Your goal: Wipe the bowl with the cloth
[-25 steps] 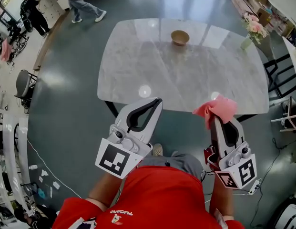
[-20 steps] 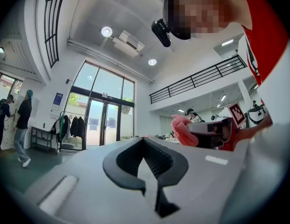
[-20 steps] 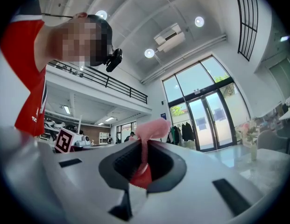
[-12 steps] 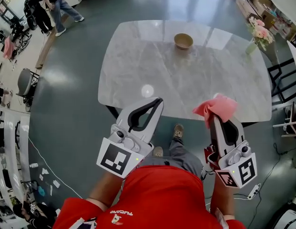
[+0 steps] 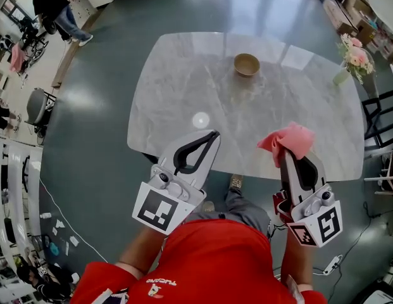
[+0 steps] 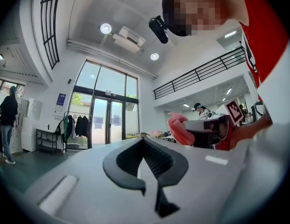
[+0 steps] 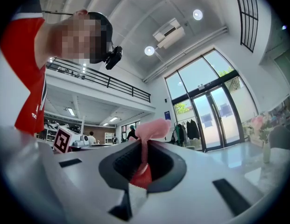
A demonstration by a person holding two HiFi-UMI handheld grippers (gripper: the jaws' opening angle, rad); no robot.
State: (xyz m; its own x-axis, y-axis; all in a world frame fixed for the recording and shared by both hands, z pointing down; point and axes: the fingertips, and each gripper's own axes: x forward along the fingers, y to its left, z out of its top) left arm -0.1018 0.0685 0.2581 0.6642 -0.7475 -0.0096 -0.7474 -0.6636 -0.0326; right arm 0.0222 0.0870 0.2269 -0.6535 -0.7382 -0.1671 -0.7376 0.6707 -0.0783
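Tightly, right gripper jaws pinch cloth.

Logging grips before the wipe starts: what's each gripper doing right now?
Left gripper: closed, empty.
Right gripper: closed on the pink cloth.

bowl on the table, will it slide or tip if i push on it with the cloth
The bowl probably slides easily: it sits alone on a glossy, polished-looking table. It looks small and wooden, so it is likely light. Its low, wide shape suggests it would skid rather than tip; steadying it may help.
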